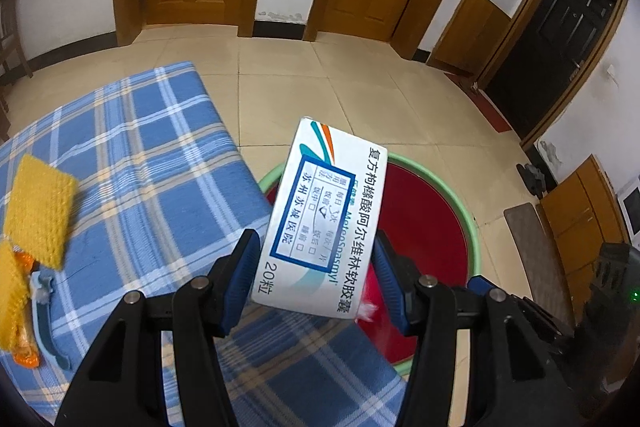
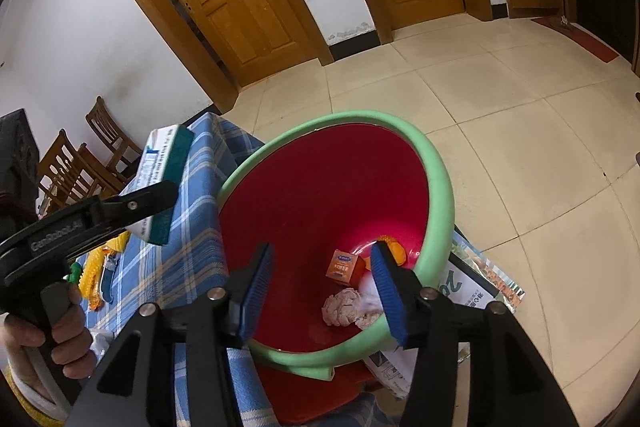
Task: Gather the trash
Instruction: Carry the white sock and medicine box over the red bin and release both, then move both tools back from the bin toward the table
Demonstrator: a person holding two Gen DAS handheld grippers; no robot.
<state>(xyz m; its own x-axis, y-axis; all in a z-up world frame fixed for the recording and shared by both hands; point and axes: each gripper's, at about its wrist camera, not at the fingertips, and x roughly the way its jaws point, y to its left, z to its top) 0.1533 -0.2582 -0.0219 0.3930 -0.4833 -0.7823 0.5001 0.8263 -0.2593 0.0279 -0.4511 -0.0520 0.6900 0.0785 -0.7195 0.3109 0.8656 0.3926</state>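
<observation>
My left gripper (image 1: 316, 267) is shut on a white medicine box (image 1: 324, 215) with blue and teal print, held tilted in the air over the table edge, just left of the red basin (image 1: 424, 227). The same box shows in the right wrist view (image 2: 160, 183), clamped by the left gripper (image 2: 160, 203). My right gripper (image 2: 320, 287) is open and empty, hovering over the red basin with a green rim (image 2: 436, 183). Inside the basin lie an orange box (image 2: 344, 267), a crumpled tissue (image 2: 348, 309) and an orange wrapper (image 2: 394, 249).
A table with a blue plaid cloth (image 1: 160, 163) carries yellow sponges (image 1: 40, 211), an orange wrapper (image 1: 26, 355) and a light blue tool (image 1: 44, 311). Printed bags (image 2: 476, 287) lie under the basin. Wooden chairs (image 2: 80, 163), doors and tiled floor lie beyond.
</observation>
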